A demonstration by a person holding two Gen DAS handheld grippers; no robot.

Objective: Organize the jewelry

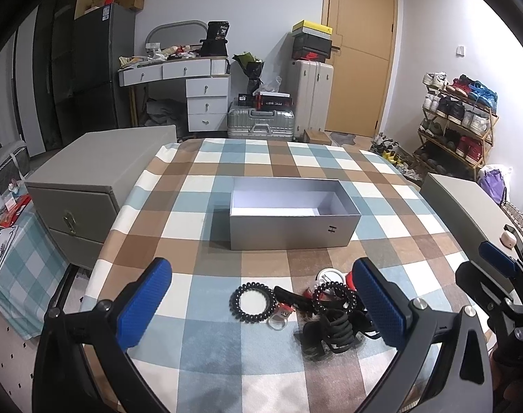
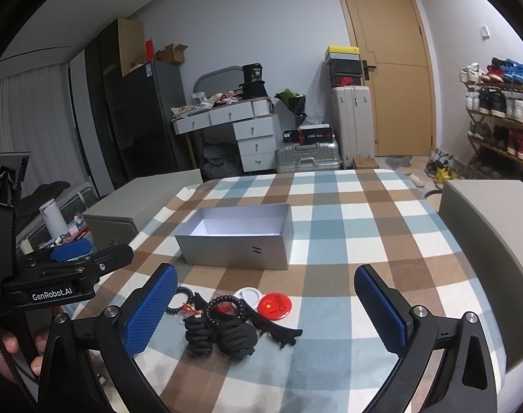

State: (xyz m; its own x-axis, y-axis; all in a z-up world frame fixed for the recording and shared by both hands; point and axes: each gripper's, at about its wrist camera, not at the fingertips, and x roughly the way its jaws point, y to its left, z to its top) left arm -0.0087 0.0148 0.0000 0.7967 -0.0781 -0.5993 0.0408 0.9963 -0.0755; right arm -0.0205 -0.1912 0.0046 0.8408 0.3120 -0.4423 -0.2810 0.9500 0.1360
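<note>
An open, empty grey box (image 1: 292,230) (image 2: 237,251) sits mid-table on the checked cloth. A pile of accessories lies in front of it: a black bead bracelet (image 1: 252,304), a second bead bracelet (image 1: 333,296) (image 2: 225,306), black hair claws (image 1: 330,335) (image 2: 223,339), a black clip (image 2: 278,327), a red China badge (image 2: 274,304) and a white round piece (image 2: 247,295). My left gripper (image 1: 261,306) is open, low over the pile. My right gripper (image 2: 264,309) is open, also just short of the pile; it also shows in the left wrist view (image 1: 495,265).
The checked table (image 1: 199,186) is flanked by a grey drawer cabinet (image 1: 89,192) on the left and a grey cabinet (image 2: 495,241) on the right. Suitcases, a desk and a shoe rack (image 1: 457,120) stand beyond the far edge.
</note>
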